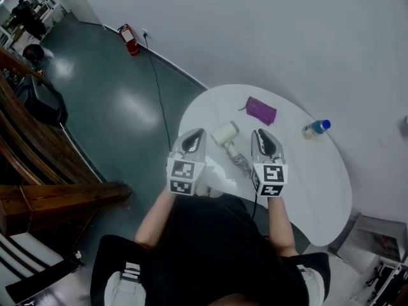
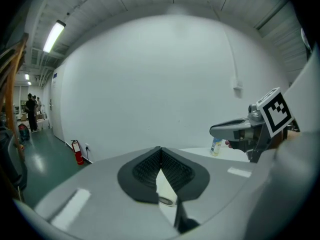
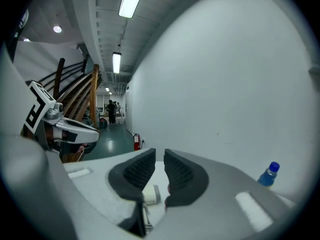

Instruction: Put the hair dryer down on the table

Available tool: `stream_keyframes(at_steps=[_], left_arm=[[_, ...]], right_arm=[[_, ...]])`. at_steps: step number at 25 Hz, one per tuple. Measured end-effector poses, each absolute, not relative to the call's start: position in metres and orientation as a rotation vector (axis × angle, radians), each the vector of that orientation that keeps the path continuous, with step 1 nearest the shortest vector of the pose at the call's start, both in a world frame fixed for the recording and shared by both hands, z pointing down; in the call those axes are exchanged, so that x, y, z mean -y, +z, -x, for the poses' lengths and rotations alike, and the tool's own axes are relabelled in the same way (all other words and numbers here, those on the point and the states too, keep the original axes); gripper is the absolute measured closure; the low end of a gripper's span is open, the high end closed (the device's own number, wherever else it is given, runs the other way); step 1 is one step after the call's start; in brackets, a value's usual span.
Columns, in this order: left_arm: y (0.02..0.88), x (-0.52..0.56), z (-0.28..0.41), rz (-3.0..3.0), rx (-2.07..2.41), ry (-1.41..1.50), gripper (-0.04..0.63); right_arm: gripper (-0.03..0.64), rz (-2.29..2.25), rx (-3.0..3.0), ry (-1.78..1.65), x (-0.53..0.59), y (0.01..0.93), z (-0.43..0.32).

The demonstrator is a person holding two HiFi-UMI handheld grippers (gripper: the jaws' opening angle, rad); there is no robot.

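Observation:
The hair dryer [image 1: 225, 134] lies on the round white table [image 1: 306, 177], its cream head pointing away and its grey handle toward me. It rests between my two grippers, and neither one touches it. On its left, my left gripper [image 1: 197, 134] hovers with the jaw tips pressed together and nothing between them [image 2: 160, 149]. My right gripper [image 1: 261, 134] on the other side has a narrow gap between its pads [image 3: 160, 152], and that gap is empty. Part of the hair dryer [image 3: 151, 194] shows on the table below the right jaws.
A purple pouch [image 1: 261, 110] lies at the table's far side and a blue-capped bottle [image 1: 316, 128] stands toward the right edge. A red fire extinguisher [image 1: 129, 39] sits by the wall. People stand far off at the left, beyond a wooden stair.

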State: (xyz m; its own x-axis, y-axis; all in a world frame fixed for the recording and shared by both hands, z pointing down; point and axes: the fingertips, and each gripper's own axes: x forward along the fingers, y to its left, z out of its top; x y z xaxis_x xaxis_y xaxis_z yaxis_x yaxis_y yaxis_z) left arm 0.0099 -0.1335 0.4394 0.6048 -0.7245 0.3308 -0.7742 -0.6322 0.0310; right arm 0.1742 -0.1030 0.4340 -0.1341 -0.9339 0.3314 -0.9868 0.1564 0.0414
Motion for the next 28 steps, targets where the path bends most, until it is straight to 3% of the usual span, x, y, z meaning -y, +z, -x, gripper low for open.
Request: stream_keyframes(at_steps=[10,28], left_arm=[[0.417,0.126,-0.017,-2.728,1.216,0.390,0.589],[0.415,0.113,-0.008,-2.759,1.167,0.368,0.589]], right_arm=[[0.609,-2.004,2.176,0.181,0.083,0.403,-0.180],[0.611,-2.063,2.171,0.166,0.054,0.406,-0.164]])
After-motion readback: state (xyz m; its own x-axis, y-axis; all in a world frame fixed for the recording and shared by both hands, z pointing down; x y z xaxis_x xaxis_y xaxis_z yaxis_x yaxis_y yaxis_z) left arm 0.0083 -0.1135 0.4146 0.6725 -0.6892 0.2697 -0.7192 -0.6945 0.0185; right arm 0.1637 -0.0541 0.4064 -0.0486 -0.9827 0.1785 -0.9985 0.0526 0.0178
